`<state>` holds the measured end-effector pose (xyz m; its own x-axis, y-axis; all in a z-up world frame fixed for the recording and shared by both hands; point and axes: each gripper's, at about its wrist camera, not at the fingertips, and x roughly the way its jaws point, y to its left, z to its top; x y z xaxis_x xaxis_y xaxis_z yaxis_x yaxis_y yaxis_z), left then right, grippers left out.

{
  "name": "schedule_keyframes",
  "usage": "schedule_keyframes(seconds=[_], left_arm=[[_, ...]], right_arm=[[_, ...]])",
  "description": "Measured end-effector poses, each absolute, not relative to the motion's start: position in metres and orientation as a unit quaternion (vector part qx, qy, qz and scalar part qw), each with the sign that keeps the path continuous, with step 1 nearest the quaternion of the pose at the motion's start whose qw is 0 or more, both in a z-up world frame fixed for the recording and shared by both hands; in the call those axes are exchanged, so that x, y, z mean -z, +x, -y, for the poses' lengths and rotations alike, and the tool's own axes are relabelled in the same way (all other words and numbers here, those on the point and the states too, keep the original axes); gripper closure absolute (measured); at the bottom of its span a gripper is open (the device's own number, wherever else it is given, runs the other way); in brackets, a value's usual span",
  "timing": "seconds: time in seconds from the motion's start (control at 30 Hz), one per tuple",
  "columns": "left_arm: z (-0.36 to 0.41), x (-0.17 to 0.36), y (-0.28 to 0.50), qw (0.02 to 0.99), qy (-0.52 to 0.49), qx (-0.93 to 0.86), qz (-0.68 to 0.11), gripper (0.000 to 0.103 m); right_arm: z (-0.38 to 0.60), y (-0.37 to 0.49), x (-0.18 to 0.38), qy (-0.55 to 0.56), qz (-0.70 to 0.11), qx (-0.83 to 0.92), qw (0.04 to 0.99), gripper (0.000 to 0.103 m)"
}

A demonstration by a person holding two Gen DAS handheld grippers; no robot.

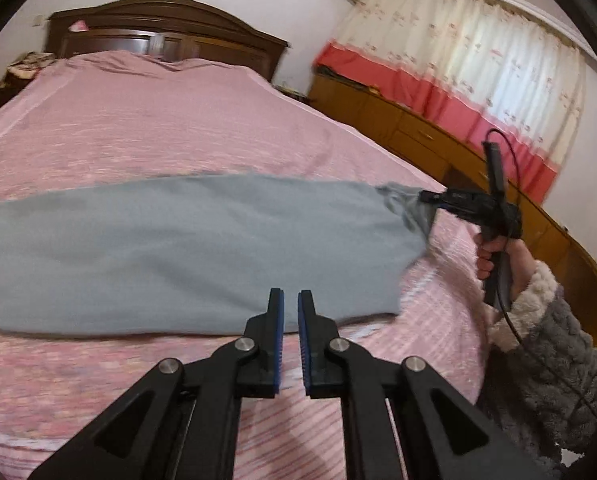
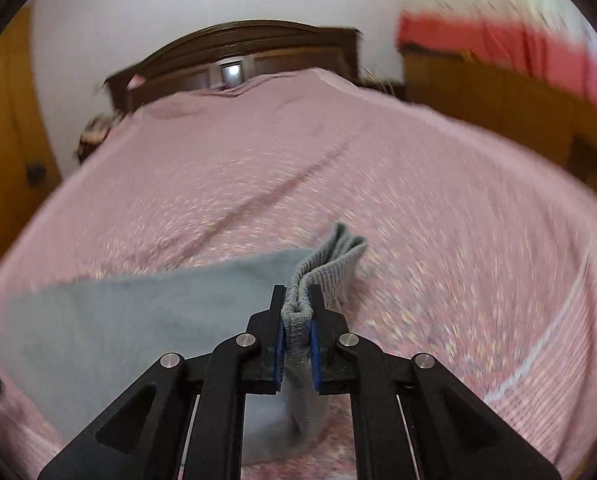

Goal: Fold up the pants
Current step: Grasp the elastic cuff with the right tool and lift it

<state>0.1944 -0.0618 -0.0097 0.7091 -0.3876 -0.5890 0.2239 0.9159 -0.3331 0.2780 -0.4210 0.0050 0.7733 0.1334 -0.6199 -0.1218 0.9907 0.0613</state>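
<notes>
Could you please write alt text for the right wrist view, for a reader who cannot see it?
The right gripper pinches the ribbed edge of grey pants, lifting it off a pink bed. A dark headboard stands behind; the picture is motion-blurred.

Grey pants (image 1: 186, 252) on pink bed (image 1: 178, 128)

Pink bedspread (image 1: 178, 128) on bed, dark headboard (image 1: 166, 28), white-red curtains (image 1: 458, 64), wooden cabinets (image 1: 418, 136), white walls.
</notes>
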Motion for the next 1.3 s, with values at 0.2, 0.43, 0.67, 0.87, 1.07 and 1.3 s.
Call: schedule_keyframes(seconds=[0.2, 0.43, 0.67, 0.87, 1.07, 1.3], left_arm=[[-0.025, 0.011, 0.174, 0.924, -0.172, 0.069, -0.335, 0.097], [-0.14, 0.009, 0.121, 0.92, -0.257, -0.052, -0.292, 0.096], [-0.203, 0.025, 0.081, 0.902, -0.297, -0.108, -0.294, 0.096], [-0.233, 0.033, 0.048, 0.891, -0.337, -0.124, -0.279, 0.096], [-0.27, 0.036, 0.016, 0.868, -0.419, -0.122, -0.237, 0.096], [-0.279, 0.03, 0.009, 0.869, -0.422, -0.116, -0.231, 0.096]], right_arm=[[0.338, 0.267, -0.039, -0.05, -0.295, -0.111, 0.948, 0.092], [0.182, 0.24, -0.077, -0.078, -0.249, -0.218, 0.941, 0.092], [-0.019, 0.153, -0.003, -0.227, -0.213, -0.35, 0.883, 0.092], [-0.047, 0.129, 0.041, -0.259, -0.201, -0.374, 0.868, 0.092], [-0.047, 0.101, 0.054, -0.345, -0.101, -0.355, 0.863, 0.092], [-0.067, 0.092, 0.061, -0.414, -0.053, -0.325, 0.849, 0.092]])
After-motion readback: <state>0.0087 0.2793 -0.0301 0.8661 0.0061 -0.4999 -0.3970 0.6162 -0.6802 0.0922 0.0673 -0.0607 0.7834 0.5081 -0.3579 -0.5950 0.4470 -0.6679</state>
